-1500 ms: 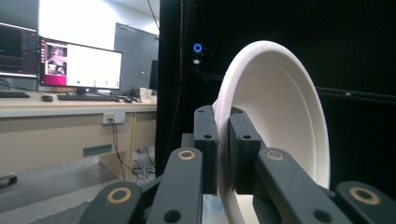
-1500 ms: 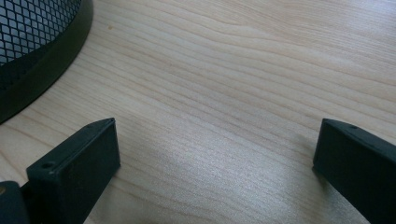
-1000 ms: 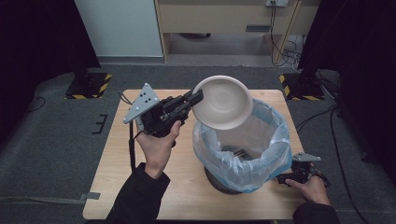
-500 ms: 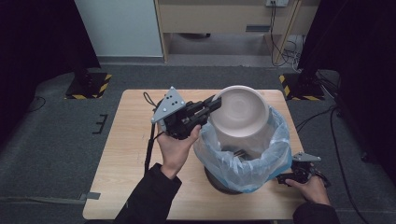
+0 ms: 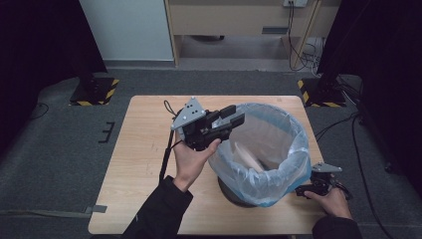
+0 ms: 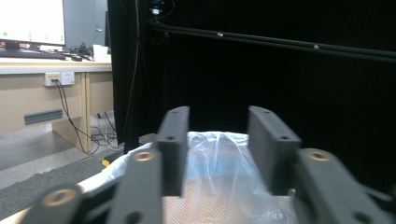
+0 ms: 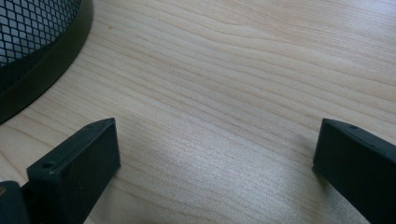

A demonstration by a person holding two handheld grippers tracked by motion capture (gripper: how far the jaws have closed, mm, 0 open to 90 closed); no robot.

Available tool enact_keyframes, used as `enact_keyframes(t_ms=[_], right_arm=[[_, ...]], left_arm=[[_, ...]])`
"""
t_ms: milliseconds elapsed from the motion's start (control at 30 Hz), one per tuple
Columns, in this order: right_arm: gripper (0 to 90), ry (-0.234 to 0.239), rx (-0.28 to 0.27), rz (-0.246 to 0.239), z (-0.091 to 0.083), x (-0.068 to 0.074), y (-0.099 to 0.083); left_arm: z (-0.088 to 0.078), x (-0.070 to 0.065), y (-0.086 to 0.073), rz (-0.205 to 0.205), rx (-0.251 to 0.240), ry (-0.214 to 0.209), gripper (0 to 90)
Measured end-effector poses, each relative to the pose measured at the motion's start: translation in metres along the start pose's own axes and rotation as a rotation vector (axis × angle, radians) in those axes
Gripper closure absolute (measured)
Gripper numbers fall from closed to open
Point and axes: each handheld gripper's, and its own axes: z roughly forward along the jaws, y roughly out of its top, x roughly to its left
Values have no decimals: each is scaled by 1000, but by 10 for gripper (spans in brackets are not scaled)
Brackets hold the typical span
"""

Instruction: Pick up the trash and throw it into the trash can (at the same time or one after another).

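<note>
— Black jaws of the left gripper (image 5: 234, 117) have just been opening; nothing is between them. The pale plate (image 5: 246, 155) lies inside the lined bin (image 5: 293, 149).

— Then lift straight away, without catching the plastic liner. The right gripper (image 5: 309, 189), jaws spread, rests on the wooden counter (image 5: 144, 149); around is grey carpet.

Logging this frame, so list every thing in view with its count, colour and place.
table: 1, light wood, centre
bin: 1, black mesh, on the table, right half
bin liner: 1, pale blue clear plastic, lining the bin
plate: 1, beige, inside the liner
left gripper: 1, black, fingers apart and empty, at the bin's left rim
right gripper: 1, black, fingers wide apart, low on the table right of the bin
</note>
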Motion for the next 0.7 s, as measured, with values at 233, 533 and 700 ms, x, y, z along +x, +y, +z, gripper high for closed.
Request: enact_keyframes(t_ms=[233,533,700], right_arm=[[7,1,-3,-1,0,0,0],[7,1,0,-2,0,0,0],[7,1,-3,-2,0,0,0]], left_arm=[[-26,8,0,25,-14,58,355],[-78,30,-16,38,23,160,270],[-100,42,-37,29,100,209,253]])
